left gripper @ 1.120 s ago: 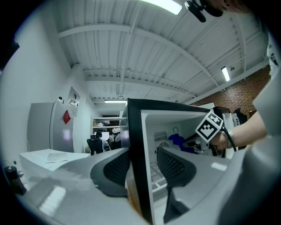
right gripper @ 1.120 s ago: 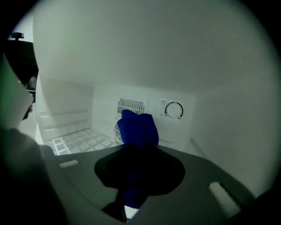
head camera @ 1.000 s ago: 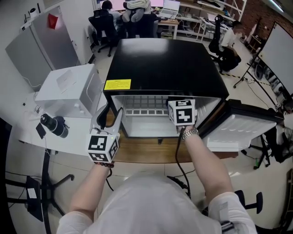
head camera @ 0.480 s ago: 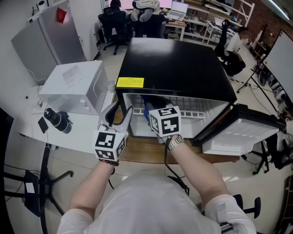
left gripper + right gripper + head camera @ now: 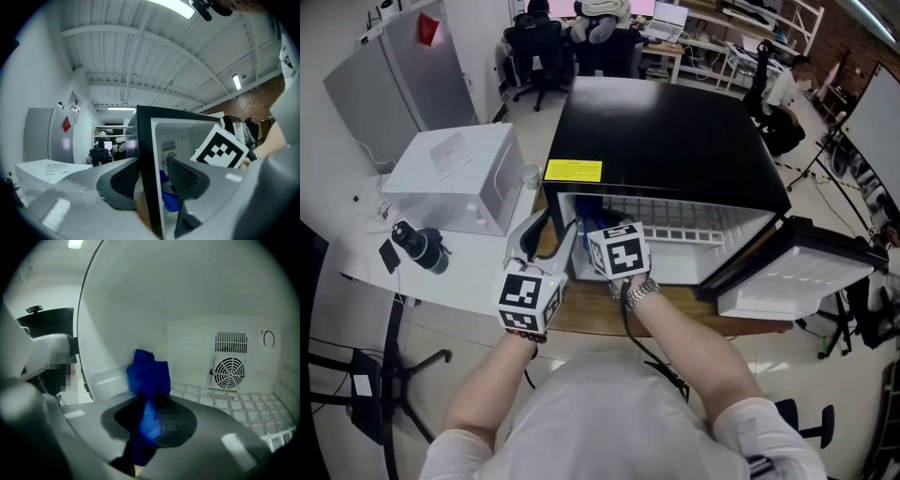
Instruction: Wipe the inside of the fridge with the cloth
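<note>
1. Head view: the black fridge [image 5: 666, 131] stands on a wooden tabletop [image 5: 581, 314], with its door [image 5: 787, 277] swung open to the right. A yellow label [image 5: 573, 171] lies at the near left of its top, and the print is too small to read. Each cube carries black-and-white square markers. The left tongs [image 5: 548, 239] sit astride the fridge's left wall. The right tongs [image 5: 600, 225] reach into the left of the cavity, where a scrap of blue cloth [image 5: 588, 206] shows. A white box [image 5: 455, 173] stands to the left of the fridge.
2. Left gripper view: only this view shows the left tongs released. They are spread wide with the wall's black front edge between them and a thin gap at the inner pad. The cloth shows blue beyond them.
3. Right gripper view: the right tongs are clenched on the cloth, which juts forward close to the left inner wall. Only this view shows the far wall, with a round fan grille [image 5: 228, 372], a slotted vent [image 5: 229, 342] and a dial mark [image 5: 268, 338]. No writing there is legible. A wire rack [image 5: 243, 404] lies below.
</note>
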A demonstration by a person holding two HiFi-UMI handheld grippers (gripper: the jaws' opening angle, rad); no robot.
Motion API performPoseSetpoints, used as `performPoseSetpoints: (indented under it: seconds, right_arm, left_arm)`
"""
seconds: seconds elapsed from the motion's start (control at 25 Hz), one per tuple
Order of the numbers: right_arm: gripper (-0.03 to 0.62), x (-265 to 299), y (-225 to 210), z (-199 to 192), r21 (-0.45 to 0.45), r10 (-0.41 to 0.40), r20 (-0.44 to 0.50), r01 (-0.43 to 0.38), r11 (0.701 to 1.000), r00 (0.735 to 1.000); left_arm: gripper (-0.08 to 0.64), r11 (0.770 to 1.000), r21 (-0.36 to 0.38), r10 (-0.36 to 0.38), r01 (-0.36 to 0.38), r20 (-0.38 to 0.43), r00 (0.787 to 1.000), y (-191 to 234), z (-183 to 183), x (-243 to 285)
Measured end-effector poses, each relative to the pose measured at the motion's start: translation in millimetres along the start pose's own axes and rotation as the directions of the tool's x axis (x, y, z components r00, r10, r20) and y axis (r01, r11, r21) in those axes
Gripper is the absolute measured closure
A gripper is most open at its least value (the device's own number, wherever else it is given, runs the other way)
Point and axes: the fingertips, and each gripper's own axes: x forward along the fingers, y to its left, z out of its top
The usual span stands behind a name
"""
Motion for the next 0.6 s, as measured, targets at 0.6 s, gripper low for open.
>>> performPoseSetpoints:
  seconds: [0.6]
  right_arm:
    - [0.514, -19.9, -41.8, -9.6, -0.040, -0.100, 0.005, 0.100, 0.994, 0.995]
  left_arm:
    - [0.371, 1.000, 0.018, 0.007, -0.007, 0.009, 1.000, 0.8, -1.4, -0.4]
